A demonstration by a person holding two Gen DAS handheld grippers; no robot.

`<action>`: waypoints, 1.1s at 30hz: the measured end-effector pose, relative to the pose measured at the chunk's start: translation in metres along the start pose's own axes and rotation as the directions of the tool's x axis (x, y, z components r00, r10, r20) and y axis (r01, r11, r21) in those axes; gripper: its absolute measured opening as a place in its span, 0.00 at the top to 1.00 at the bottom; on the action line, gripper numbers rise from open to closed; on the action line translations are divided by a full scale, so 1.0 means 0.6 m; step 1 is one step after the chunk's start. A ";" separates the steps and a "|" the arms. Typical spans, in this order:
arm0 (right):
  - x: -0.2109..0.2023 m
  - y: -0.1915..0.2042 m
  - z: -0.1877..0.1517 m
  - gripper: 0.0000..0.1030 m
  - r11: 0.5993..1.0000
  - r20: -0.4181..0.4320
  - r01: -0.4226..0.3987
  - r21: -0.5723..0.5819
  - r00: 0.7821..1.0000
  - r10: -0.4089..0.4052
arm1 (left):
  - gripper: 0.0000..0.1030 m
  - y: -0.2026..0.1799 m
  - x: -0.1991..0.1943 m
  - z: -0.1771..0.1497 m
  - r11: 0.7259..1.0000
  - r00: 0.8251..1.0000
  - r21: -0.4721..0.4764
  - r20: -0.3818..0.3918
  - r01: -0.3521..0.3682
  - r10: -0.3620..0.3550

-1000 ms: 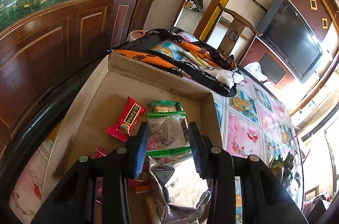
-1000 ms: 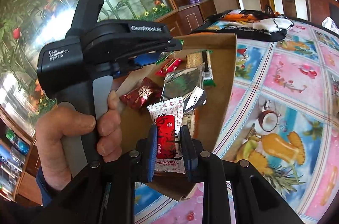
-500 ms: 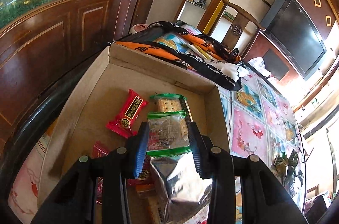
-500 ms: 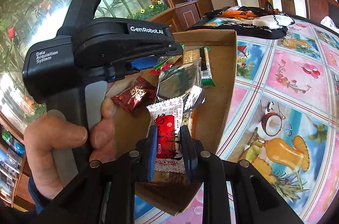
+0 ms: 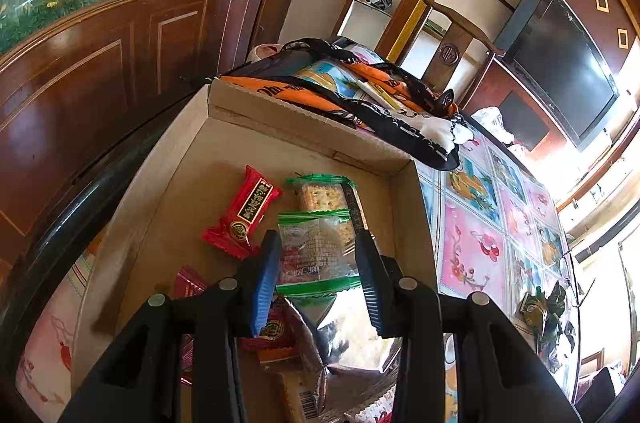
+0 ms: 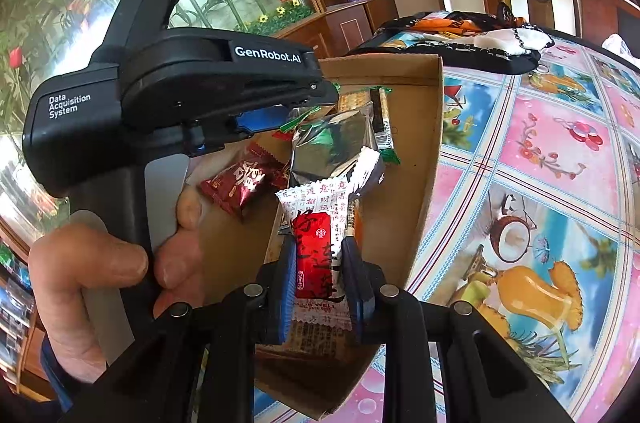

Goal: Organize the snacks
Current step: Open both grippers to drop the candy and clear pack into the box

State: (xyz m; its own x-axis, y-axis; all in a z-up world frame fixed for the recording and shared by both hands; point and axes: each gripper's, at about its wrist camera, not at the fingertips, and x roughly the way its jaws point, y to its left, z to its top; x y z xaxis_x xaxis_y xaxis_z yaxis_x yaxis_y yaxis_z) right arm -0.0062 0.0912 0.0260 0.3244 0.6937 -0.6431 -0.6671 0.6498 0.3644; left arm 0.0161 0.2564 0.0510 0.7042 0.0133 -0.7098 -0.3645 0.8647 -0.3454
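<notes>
An open cardboard box (image 5: 304, 127) holds a red packet (image 5: 244, 211), a cracker pack with green ends (image 5: 324, 191), a silver foil pouch (image 5: 352, 335) and other sweets. Over them my left gripper (image 5: 317, 239) is shut on a clear packet with green edges (image 5: 312, 263). In the right wrist view my right gripper (image 6: 320, 247) is shut on a white-and-red candy packet (image 6: 316, 223), held above the box's near corner (image 6: 428, 143). A hand (image 6: 92, 263) grips the left tool's handle just to the left.
The box stands on a table with a bright fruit-print cloth (image 6: 540, 143). A black-and-orange bag (image 5: 360, 91) lies behind the box. A dark wooden cabinet (image 5: 100, 83) runs along the left. Green wrappers (image 5: 540, 311) lie further right on the table.
Both grippers keep their packets. The right gripper has drifted slightly nearer the left tool, which fills more of the right wrist view; the left view has tilted a touch.
</notes>
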 end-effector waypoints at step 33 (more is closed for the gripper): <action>-0.067 -0.064 0.008 0.54 0.993 0.064 0.026 0.117 0.997 -0.034 | 0.38 -0.055 -0.048 -0.013 0.988 0.983 0.127 0.145 0.093 -0.111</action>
State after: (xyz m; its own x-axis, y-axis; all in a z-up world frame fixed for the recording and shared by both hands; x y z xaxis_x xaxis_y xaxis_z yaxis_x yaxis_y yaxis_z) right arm 0.0098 0.0397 0.0413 0.3892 0.6898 -0.6104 -0.5755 0.6996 0.4236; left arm 0.0027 0.2238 0.0780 0.8209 -0.0102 -0.5710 -0.2173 0.9191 -0.3288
